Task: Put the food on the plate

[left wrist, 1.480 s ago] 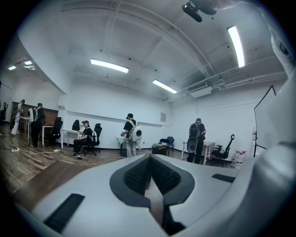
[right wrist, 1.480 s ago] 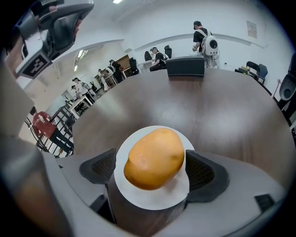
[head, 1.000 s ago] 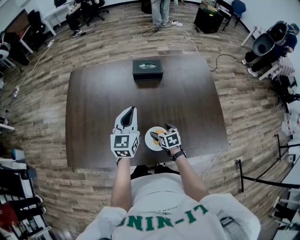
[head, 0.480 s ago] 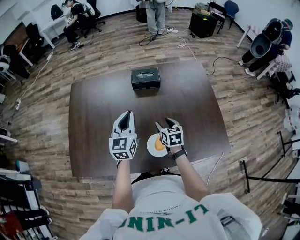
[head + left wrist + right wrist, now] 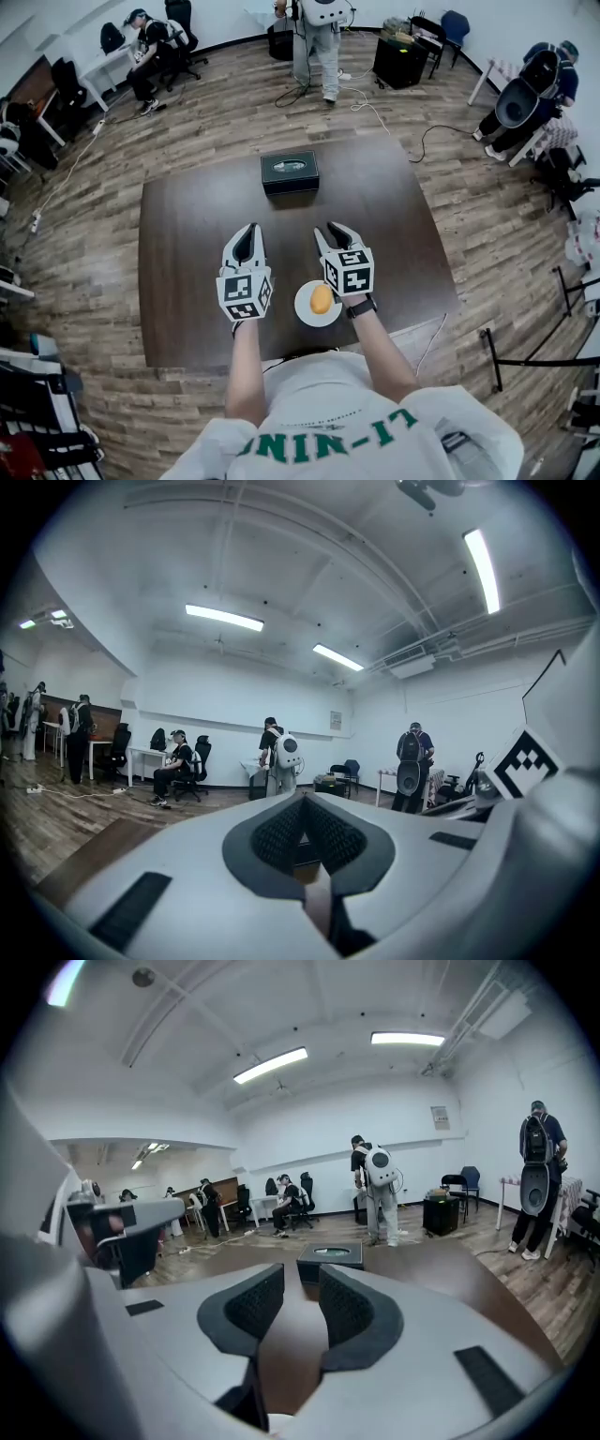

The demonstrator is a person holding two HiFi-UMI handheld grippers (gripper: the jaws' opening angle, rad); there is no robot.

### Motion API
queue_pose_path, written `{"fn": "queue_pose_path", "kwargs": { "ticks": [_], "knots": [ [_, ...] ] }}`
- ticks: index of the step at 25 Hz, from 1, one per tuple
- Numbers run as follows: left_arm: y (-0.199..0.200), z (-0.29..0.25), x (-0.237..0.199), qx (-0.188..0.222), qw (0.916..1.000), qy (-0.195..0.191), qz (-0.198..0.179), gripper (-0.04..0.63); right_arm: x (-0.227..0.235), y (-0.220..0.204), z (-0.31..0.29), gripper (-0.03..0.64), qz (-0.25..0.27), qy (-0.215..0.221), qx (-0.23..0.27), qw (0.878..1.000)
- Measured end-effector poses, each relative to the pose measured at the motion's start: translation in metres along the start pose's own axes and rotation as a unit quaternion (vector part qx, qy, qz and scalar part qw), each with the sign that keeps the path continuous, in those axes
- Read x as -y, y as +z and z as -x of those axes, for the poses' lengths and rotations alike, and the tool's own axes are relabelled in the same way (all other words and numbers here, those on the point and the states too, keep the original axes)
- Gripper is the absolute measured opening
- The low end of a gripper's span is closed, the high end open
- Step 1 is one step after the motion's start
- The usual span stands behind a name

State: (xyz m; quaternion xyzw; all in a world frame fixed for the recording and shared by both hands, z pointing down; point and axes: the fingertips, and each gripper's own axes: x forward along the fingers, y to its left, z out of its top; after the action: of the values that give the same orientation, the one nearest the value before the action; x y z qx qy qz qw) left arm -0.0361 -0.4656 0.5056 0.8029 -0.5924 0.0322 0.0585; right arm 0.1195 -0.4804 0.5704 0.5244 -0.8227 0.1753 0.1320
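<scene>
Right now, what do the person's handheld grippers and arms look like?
The left gripper and right gripper are pale grey and beak-shaped, with dark textured pads and a cube of black-and-white square markers. The white T-shirt has short sleeves and green lettering. A dark wristband circles the right wrist.

- Open-plan office or lab: white desks (image 5: 142, 755) and black office chairs (image 5: 200, 766) line white walls.
- Strip lights (image 5: 223, 618) overhead; wood-plank floor (image 5: 94, 206), trailing cables (image 5: 361, 98), a seated worker (image 5: 173, 766).

Arms forward, left gripper (image 5: 246, 230) with jaws together, right gripper (image 5: 333, 231) empty, jaws just closing to a slit
</scene>
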Motion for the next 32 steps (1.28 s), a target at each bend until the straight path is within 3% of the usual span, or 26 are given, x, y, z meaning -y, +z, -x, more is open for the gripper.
{"fn": "queue_pose_path", "kwargs": {
  "ticks": [6,11,16,32],
  "knots": [
    [0.013,-0.006,-0.003,0.014,0.9999,0.001,-0.006,0.012,-0.007,0.051,0.014,0.09,0.013,-0.003,0.061,0.998],
    [0.016,-0.01,-0.003,0.02,0.9998,0.0,-0.009,0.012,-0.012,0.081,0.025,0.06,0.061,-0.02,0.101,0.993],
    [0.032,-0.011,-0.004,0.033,0.9993,0.001,-0.014,0.012,-0.015,0.105,0.035,0.017,0.045,-0.015,0.134,0.99],
    [0.041,-0.01,0.004,0.04,0.9989,-0.004,-0.024,0.012,-0.021,0.106,0.039,0.015,0.069,-0.01,0.145,0.987]
  ]
}}
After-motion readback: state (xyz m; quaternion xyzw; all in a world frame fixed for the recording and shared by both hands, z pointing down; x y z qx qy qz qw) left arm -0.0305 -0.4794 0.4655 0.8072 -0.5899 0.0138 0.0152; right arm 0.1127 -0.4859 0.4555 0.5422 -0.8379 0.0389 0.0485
